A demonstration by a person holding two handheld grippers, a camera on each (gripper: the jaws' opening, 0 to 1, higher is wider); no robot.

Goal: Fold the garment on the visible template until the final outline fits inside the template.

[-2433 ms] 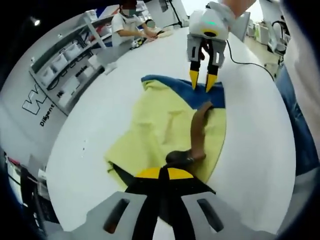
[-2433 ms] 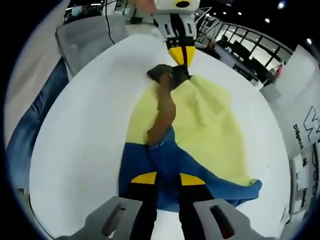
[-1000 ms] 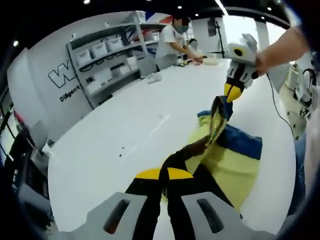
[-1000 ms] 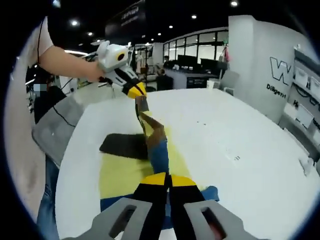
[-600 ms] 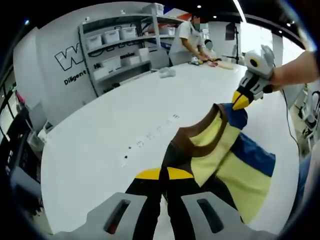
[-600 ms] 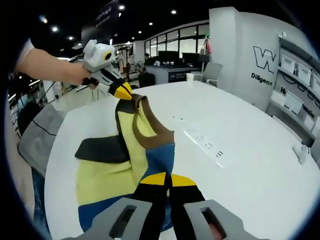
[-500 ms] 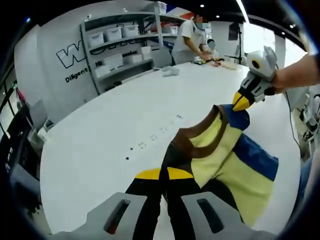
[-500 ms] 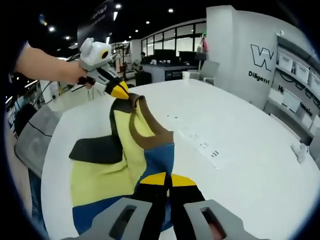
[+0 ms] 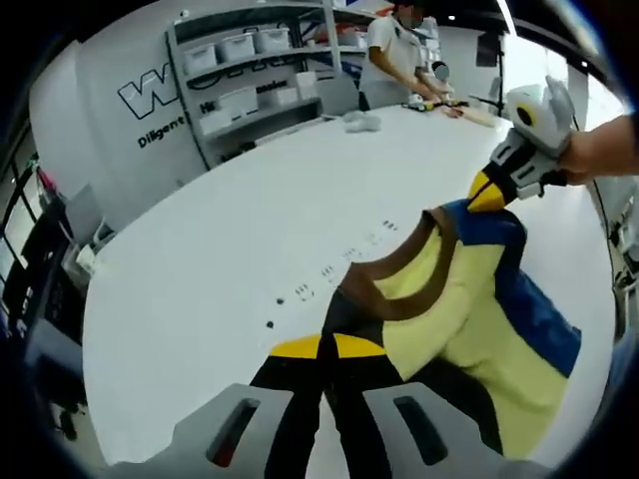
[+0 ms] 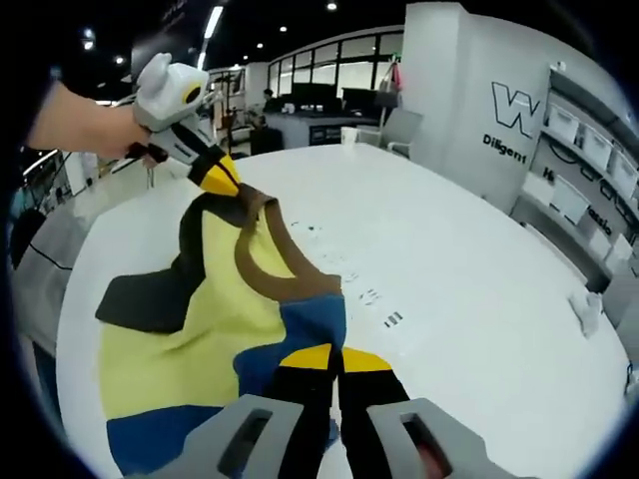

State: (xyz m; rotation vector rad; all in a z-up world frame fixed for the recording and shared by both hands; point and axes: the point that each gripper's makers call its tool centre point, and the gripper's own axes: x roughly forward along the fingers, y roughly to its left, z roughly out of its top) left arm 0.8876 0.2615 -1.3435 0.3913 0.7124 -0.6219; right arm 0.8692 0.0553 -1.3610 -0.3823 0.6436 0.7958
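Fingers (image 9: 300, 351) pinch the garment (image 9: 469, 309) over the white table (image 9: 230, 259).

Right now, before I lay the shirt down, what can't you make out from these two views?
- Template outline: not discernible in either view; only small marks on the white table, too small to read.
- Shirt lower hem: cut off by the rim in the left gripper view.
- Left gripper and right gripper: grip points hidden under the fabric.

White table (image 9: 210, 249) spans frame centre. Shelving unit (image 9: 262, 75) with white bins at upper left of left gripper view. Person in white shirt (image 9: 394, 52) at top. Grey wall with lettering (image 10: 519, 125) at upper right of right gripper view.
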